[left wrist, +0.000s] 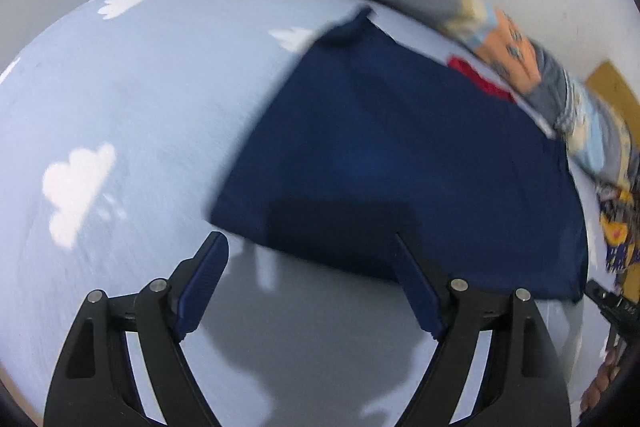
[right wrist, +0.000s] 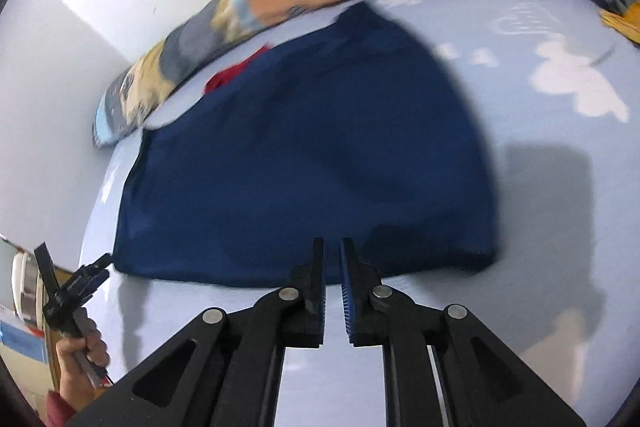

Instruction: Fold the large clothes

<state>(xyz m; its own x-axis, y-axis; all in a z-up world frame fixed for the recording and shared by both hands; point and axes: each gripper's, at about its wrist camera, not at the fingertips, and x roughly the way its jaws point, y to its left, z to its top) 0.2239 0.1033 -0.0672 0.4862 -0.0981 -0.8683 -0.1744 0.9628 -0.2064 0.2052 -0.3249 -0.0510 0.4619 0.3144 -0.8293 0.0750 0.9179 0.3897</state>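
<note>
The folded navy garment (left wrist: pixel 400 155) lies mid-frame just beyond both tools: left gripper (left wrist: pixel 308 247) gapes wide and empty, right gripper (right wrist: pixel 332 247) nearly closed, holding nothing.

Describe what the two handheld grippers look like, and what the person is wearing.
Both the left gripper and right gripper have black linkage arms with silver pivot pins and blue ribbed pads. A dark red sleeve shows at the person's wrist.

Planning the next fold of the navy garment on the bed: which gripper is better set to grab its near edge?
Left, probably. The left gripper has its jaws wide open with the navy garment edge just ahead. The right gripper is shut and empty, so it must open first.
</note>
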